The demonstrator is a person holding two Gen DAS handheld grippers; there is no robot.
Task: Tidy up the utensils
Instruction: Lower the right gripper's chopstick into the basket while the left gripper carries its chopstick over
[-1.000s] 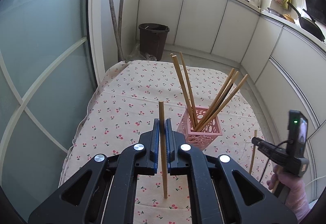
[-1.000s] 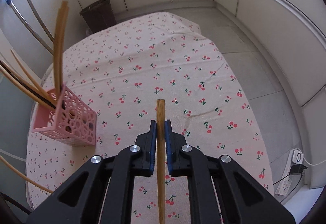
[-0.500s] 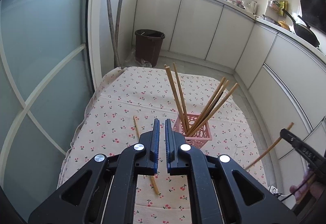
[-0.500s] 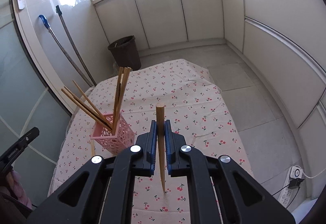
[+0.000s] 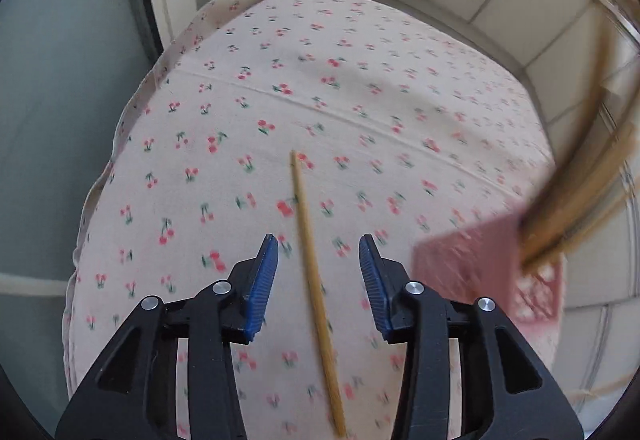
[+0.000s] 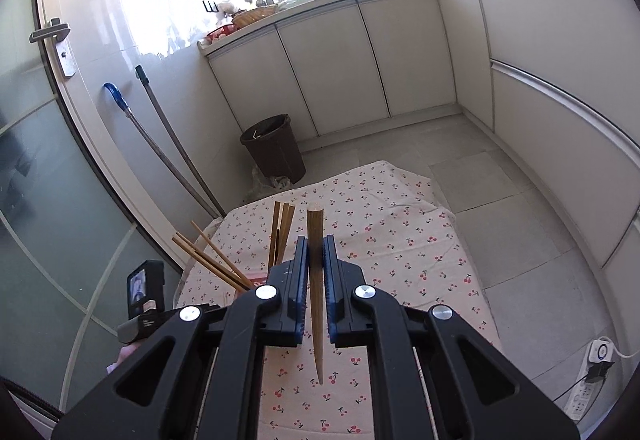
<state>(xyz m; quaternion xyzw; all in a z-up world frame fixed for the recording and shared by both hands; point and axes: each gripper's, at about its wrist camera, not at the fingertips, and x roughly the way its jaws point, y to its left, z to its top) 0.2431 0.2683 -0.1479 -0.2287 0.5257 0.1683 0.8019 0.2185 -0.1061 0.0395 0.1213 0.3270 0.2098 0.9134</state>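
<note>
1. You are working with two grippers: the left gripper (image 5: 319, 256) and the right gripper (image 6: 316, 260).
2. You are holding the left jaws wide open, gripping nothing.
3. One loose chopstick (image 5: 316, 280) is lying flat on the table (image 5: 240, 99), on its cherry cloth, running lengthwise through the gap between your left jaws and touching neither pad.
4. You are keeping the right jaws clamped on a second chopstick (image 6: 315, 240), which is standing nearly upright between the pads, thick end up and thin tip pointing down over the table.
5. One pink basket (image 5: 480, 268) is sitting just right of your left jaws; it is blurred there.
6. In the right view, about six chopsticks in the basket (image 6: 216, 260) are leaning out left of your right jaws; the exact count is hard to tell.
</note>
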